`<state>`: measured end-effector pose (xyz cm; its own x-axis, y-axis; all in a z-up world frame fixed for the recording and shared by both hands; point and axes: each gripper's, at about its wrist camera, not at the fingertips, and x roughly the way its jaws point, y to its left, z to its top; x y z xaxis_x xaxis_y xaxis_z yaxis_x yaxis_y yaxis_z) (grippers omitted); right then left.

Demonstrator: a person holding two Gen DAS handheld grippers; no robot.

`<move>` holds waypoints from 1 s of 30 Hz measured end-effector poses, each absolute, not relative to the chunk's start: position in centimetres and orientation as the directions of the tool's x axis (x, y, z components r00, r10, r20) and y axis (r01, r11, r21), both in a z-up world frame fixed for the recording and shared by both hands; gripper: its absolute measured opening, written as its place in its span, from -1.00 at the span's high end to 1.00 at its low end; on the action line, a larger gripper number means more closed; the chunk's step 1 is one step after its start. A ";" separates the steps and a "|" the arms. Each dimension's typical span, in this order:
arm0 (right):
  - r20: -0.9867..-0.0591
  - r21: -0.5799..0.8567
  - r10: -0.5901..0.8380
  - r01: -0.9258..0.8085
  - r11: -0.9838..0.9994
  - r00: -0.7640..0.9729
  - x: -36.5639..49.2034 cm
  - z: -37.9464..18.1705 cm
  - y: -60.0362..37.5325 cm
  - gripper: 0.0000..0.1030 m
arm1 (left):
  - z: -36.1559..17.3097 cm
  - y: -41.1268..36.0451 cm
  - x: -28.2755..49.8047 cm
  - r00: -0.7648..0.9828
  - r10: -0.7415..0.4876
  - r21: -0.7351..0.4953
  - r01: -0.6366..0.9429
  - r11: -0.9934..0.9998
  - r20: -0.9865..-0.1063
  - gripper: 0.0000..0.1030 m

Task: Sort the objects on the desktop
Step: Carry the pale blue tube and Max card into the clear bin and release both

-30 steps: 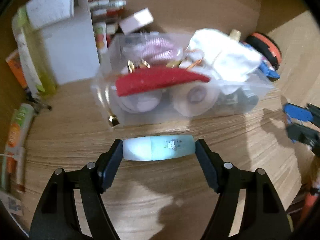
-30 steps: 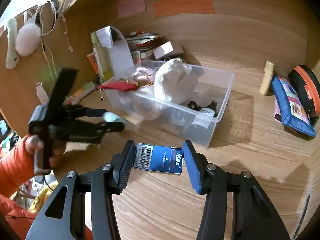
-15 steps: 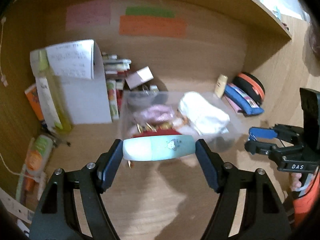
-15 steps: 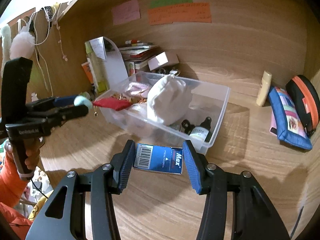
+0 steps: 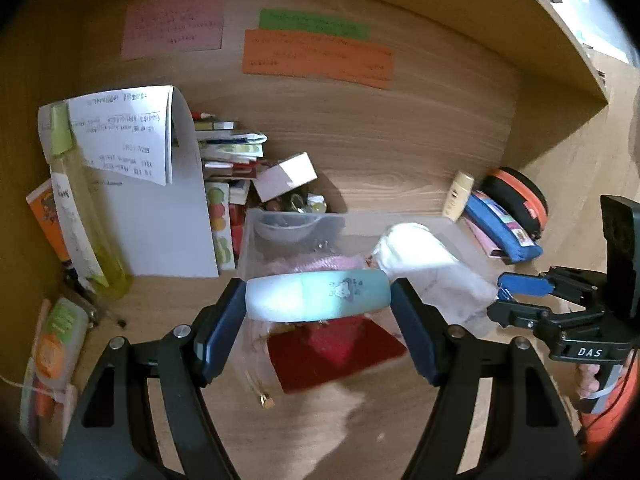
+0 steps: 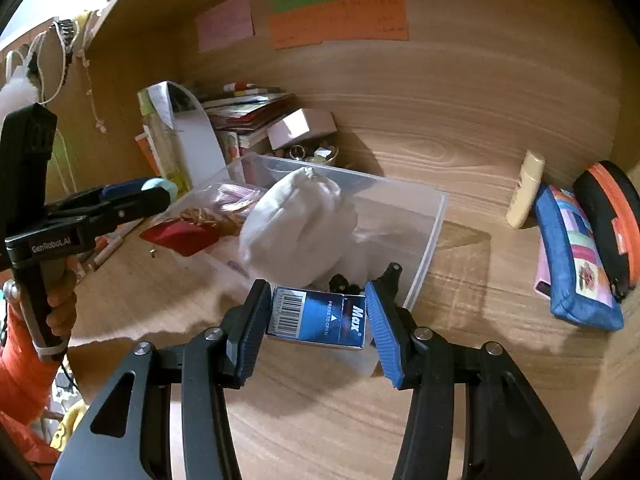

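My left gripper point(image 5: 318, 300) is shut on a pale mint tube point(image 5: 316, 298) held crosswise, just above the near left end of a clear plastic bin point(image 5: 460, 232). The same gripper point(image 6: 158, 190) shows from the side in the right wrist view, tube end point(image 6: 160, 185) at its tips. My right gripper point(image 6: 316, 316) is shut on a small blue Max staple box point(image 6: 318, 317), over the bin's near wall point(image 6: 432, 236). The right gripper point(image 5: 516, 292) also appears at the right of the left wrist view. Inside the bin lie a white cloth bag point(image 6: 298, 220), a red pouch point(image 6: 180, 236) and pink items point(image 6: 236, 196).
Behind the bin stand a stack of books point(image 6: 244, 104), a small white box point(image 6: 300, 126), a folded paper sheet point(image 5: 128, 136) and a yellow bottle point(image 5: 84, 220). At the right lie a cream tube point(image 6: 526, 188), a blue pencil case point(image 6: 576, 256) and an orange-black case point(image 6: 612, 216). Bare wood spreads in front.
The left gripper has risen and tilted up with the tube, now above the bin's end. The right gripper has moved in toward the bin with the staple box.
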<state>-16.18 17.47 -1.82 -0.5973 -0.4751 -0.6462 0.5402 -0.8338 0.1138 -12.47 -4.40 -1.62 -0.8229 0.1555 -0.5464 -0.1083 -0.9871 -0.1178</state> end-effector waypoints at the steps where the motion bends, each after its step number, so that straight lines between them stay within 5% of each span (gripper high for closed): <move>1: -0.650 0.110 -0.471 0.540 -0.834 -0.596 -16.6 -1.9 17.3 0.12 | -1.8 -4.4 -12.8 -0.819 0.160 -0.123 -0.110 -0.986 -0.551 -0.41; 23: -0.671 -0.007 -0.356 0.485 -0.874 -0.651 -20.0 -2.5 15.2 0.09 | -3.1 -5.2 -14.7 -0.790 0.249 -0.207 -0.157 -0.966 -0.561 -0.47; 30: -0.649 -0.043 -0.304 0.433 -0.900 -0.697 -18.5 -1.2 15.4 -0.35 | -2.1 -5.1 -13.8 -0.812 0.218 -0.172 -0.146 -0.974 -0.542 -0.52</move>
